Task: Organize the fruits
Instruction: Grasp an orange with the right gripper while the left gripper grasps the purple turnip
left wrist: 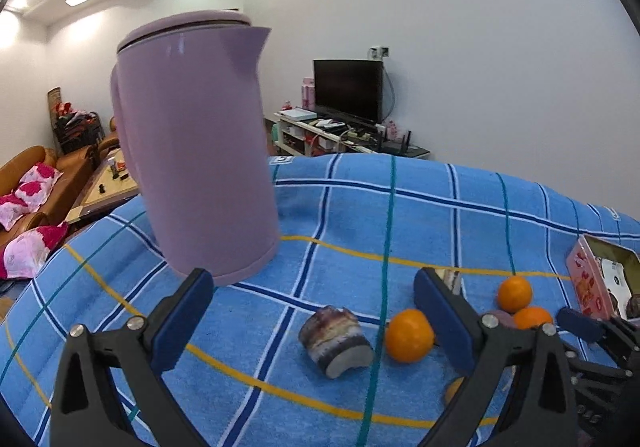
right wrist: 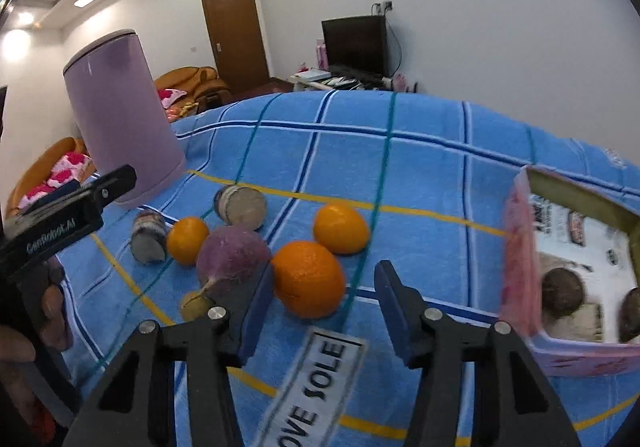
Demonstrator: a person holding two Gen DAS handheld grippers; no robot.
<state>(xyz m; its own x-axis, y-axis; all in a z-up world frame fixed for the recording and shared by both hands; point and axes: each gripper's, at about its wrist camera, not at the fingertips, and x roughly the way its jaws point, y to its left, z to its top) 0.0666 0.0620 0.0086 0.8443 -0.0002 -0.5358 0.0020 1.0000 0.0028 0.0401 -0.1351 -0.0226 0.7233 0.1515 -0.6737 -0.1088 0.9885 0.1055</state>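
Observation:
Three oranges lie on the blue checked cloth: one (right wrist: 308, 279) sits just ahead of my right gripper (right wrist: 324, 301), which is open and empty, its left finger beside the fruit. Another orange (right wrist: 340, 223) lies behind it and a third (right wrist: 187, 241) to the left. A purple round fruit (right wrist: 232, 257) lies beside the near orange. A pink box (right wrist: 520, 247) at the right holds two dark round fruits (right wrist: 562, 291). My left gripper (left wrist: 316, 311) is open and empty above a small striped cup (left wrist: 334, 341) on its side, with an orange (left wrist: 409, 335) near its right finger.
A tall purple kettle (left wrist: 196, 155) stands at the left of the cloth. A second striped cup (right wrist: 242, 207) lies on its side behind the fruit. A small yellowish piece (right wrist: 196, 305) lies near my right gripper's left finger. A white label (right wrist: 312, 387) is sewn on the cloth.

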